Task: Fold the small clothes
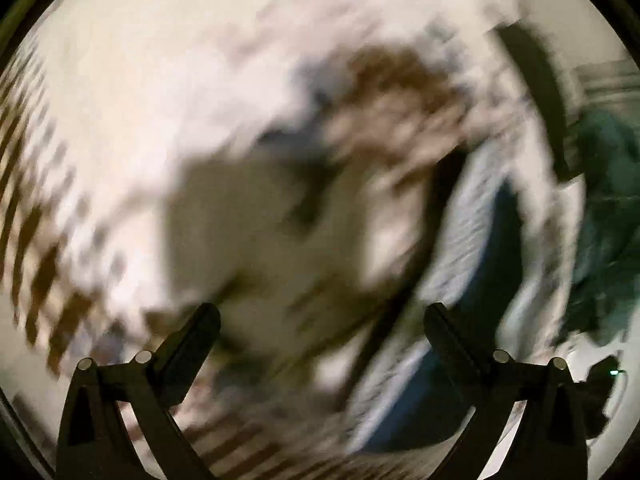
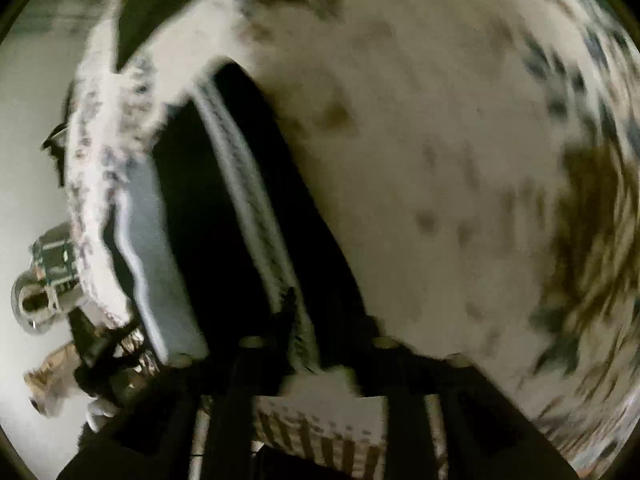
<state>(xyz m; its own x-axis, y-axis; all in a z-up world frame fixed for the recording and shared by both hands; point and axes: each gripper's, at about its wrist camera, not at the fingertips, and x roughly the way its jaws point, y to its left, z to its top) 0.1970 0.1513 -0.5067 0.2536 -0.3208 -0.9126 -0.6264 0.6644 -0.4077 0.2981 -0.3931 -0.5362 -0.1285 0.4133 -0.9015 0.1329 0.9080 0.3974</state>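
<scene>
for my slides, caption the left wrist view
Open left tongs sweep, motion-blurred, over a white patterned cloth.

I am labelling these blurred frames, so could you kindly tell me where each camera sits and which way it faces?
Left wrist: on the left gripper, facing along its spread fingers at a blurred white patterned cloth.
Right wrist: on the right gripper, looking over a dark garment with pale striped edging; its fingers are too dark to judge.
Shared: the patterned cloth and the striped edging.

Blurred patterned bedspread (image 1: 120, 100), pale wall (image 2: 36, 92)
</scene>
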